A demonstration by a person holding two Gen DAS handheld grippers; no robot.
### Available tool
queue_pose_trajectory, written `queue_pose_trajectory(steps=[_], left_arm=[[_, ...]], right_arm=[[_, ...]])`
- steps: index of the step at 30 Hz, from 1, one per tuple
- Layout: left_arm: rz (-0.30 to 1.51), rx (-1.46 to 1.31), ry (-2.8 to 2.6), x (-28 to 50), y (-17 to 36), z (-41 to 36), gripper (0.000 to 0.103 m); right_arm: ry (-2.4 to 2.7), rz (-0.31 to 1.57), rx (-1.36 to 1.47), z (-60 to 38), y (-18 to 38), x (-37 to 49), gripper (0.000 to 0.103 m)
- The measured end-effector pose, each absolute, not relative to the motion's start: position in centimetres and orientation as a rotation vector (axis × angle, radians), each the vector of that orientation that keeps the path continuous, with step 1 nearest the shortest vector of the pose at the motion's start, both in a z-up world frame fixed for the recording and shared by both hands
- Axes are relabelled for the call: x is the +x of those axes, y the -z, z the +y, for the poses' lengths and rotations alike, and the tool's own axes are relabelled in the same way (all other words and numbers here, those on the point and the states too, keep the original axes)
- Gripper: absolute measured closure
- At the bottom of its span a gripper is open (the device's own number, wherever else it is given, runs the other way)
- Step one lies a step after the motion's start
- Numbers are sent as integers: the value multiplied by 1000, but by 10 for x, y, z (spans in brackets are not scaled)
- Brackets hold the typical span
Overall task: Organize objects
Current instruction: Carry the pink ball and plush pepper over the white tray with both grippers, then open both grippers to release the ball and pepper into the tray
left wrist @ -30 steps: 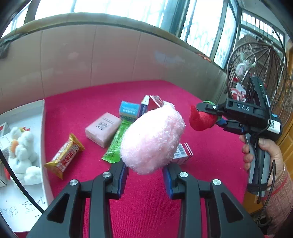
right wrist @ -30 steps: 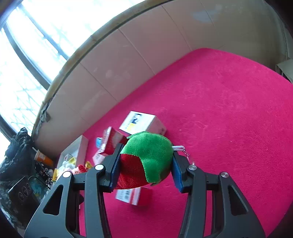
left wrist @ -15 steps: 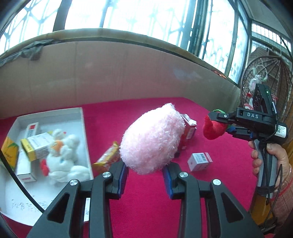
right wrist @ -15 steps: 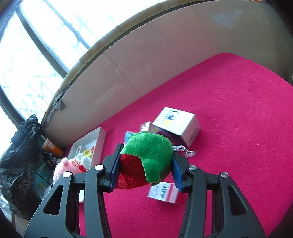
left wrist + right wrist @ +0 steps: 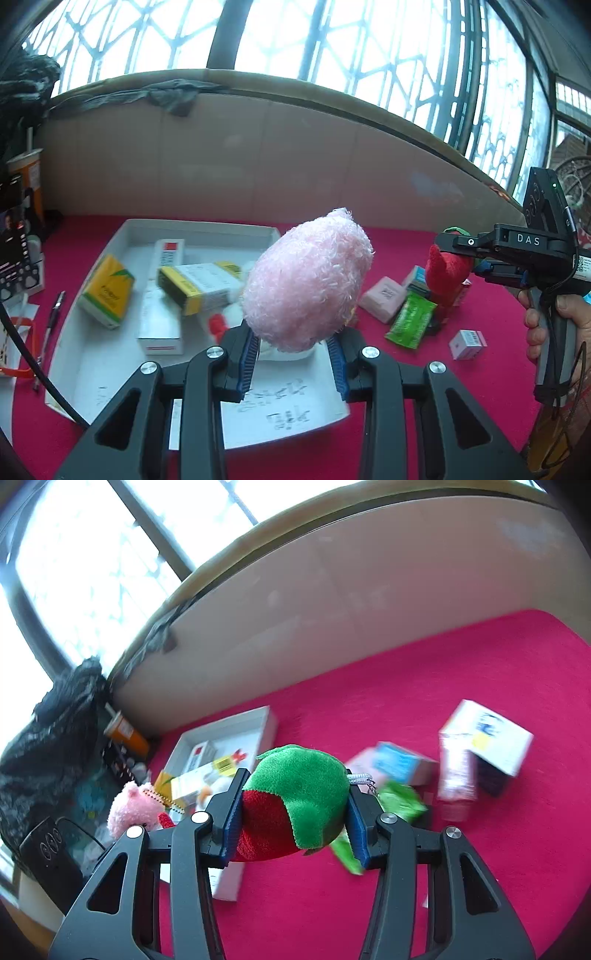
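My left gripper [image 5: 293,349] is shut on a fluffy pink plush toy [image 5: 308,280], held in the air over the white tray [image 5: 110,354]. The tray holds a yellow carton [image 5: 107,291], several boxes and a white plush [image 5: 231,314]. My right gripper [image 5: 293,814] is shut on a red and green plush ball [image 5: 295,801] with a small chain. In the left wrist view the right gripper [image 5: 458,260] hangs at the right, above loose packets. In the right wrist view the pink plush toy [image 5: 131,808] and the white tray [image 5: 236,723] lie to the left.
On the pink cloth lie a pink soap box [image 5: 382,299], a green sachet [image 5: 410,319], a small pink box [image 5: 467,343] and a white box [image 5: 491,734]. A pen [image 5: 51,314] and a phone [image 5: 14,251] lie left of the tray. A low wall [image 5: 295,158] backs the table.
Both grippers have swung to the left with their toys still gripped. The tray has come from the left edge to under my left gripper, and the loose packets have slid to the right.
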State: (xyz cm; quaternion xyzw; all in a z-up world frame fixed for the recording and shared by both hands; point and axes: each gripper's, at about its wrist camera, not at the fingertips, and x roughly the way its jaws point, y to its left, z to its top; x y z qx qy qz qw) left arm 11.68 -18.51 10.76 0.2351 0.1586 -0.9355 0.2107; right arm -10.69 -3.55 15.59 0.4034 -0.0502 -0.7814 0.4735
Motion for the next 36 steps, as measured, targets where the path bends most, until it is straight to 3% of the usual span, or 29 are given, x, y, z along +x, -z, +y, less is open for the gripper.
queue_pose_trajectory(steps=[8, 23, 25, 26, 27, 29, 36], left_arm=[[508, 616, 2456, 150, -99, -228, 69], [466, 658, 2358, 155, -87, -244, 66], [467, 670, 2348, 155, -86, -246, 56], [465, 672, 2345, 155, -86, -246, 41], [463, 671, 2340, 155, -86, -246, 19], [464, 662, 2329, 155, -86, -246, 0], [443, 656, 2307, 154, -90, -240, 0]], right_arm=[[1819, 22, 977, -121, -157, -79, 56], [1800, 61, 1064, -249, -130, -87, 50], [1795, 69, 1066, -253, -126, -86, 41], [1800, 76, 1064, -253, -124, -84, 26], [1806, 78, 1060, -253, -124, -83, 21], [1817, 88, 1044, -248, -123, -81, 19], [1848, 31, 1021, -207, -134, -84, 19]])
